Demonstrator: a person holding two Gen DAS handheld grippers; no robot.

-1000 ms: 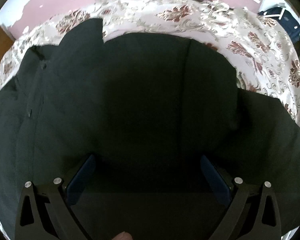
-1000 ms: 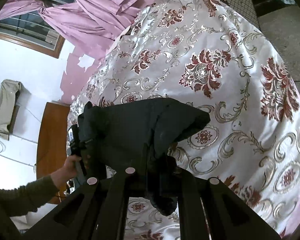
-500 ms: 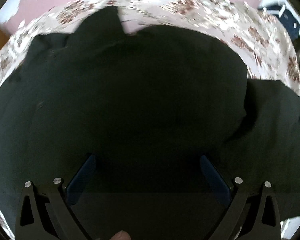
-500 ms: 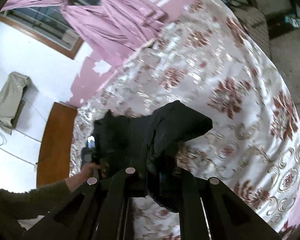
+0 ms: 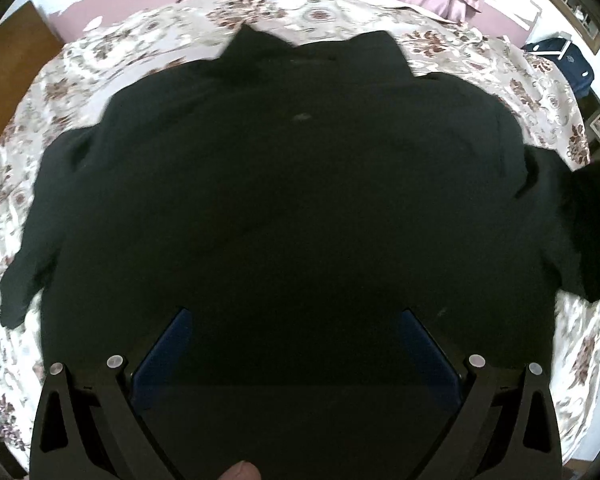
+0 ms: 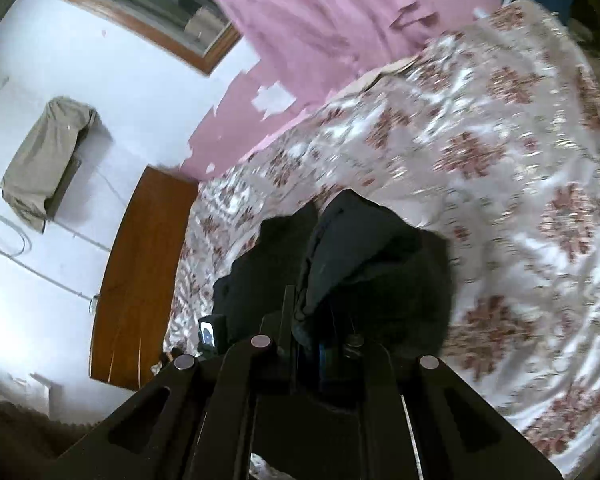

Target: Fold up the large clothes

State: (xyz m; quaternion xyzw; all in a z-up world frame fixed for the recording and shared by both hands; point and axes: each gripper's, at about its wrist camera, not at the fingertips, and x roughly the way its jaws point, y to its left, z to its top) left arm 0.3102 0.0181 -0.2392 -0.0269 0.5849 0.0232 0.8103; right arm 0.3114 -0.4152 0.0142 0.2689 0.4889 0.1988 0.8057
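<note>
Across floral bedspread, black garment now spread wider than a second ago, right gripper clamped on bunched edge, left gripper wide open above it, flattening nearly done.

left gripper spread wide, right gripper clamped

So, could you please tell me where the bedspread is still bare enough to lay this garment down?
In the right wrist view, the floral bedspread lies bare to the right of and beyond the black garment that the right gripper clamps, up to the pink wall. In the left wrist view it is crowded: the garment covers the middle under the open left gripper, leaving only a rim.
</note>
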